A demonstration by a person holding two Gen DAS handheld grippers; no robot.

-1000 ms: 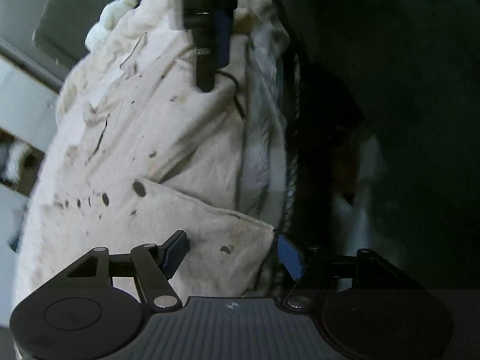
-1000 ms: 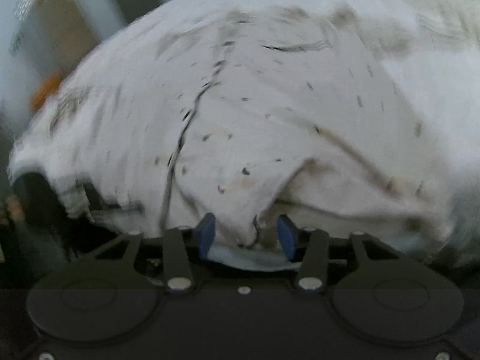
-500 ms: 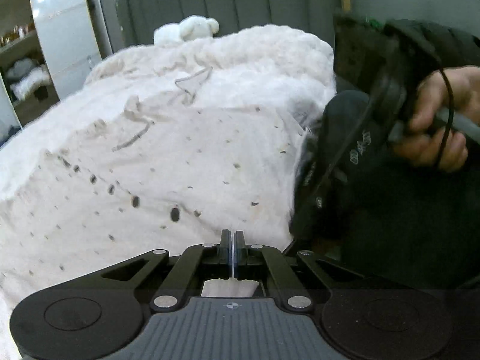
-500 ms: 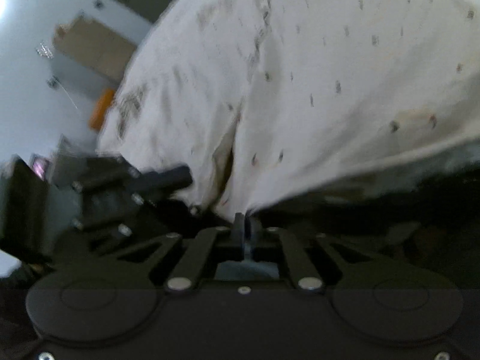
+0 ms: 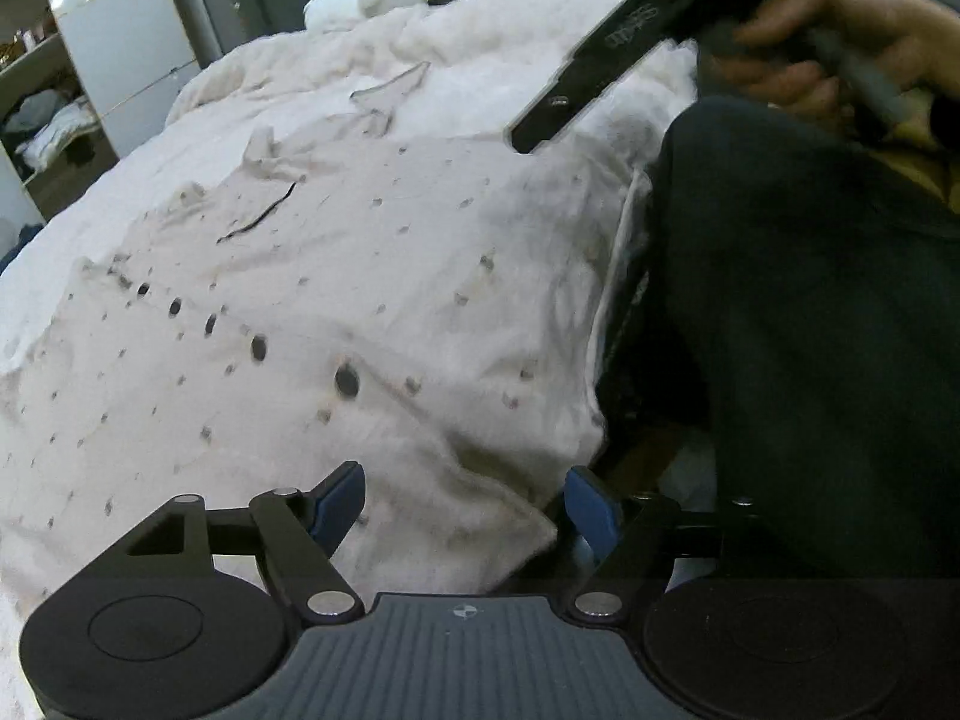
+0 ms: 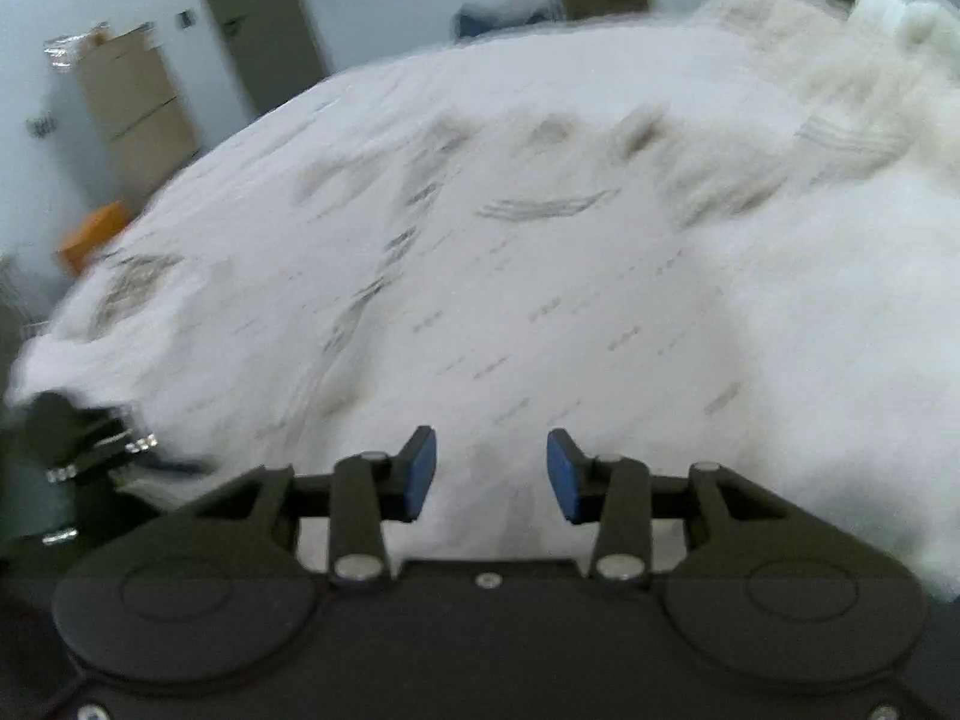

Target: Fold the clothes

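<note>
Now both grippers tilt down over the spotted shirt (image 5: 372,312) spread on the bed (image 5: 540,18), the left gripper (image 5: 465,501) and right gripper (image 6: 491,474) each opening, fingers released with cloth lying loose between them.

The garment (image 5: 372,276) is cream-white, sprinkled with small dark dots. Both grippers are black with blue pads (image 6: 420,468). An orange box (image 6: 90,234) sits beyond.
</note>
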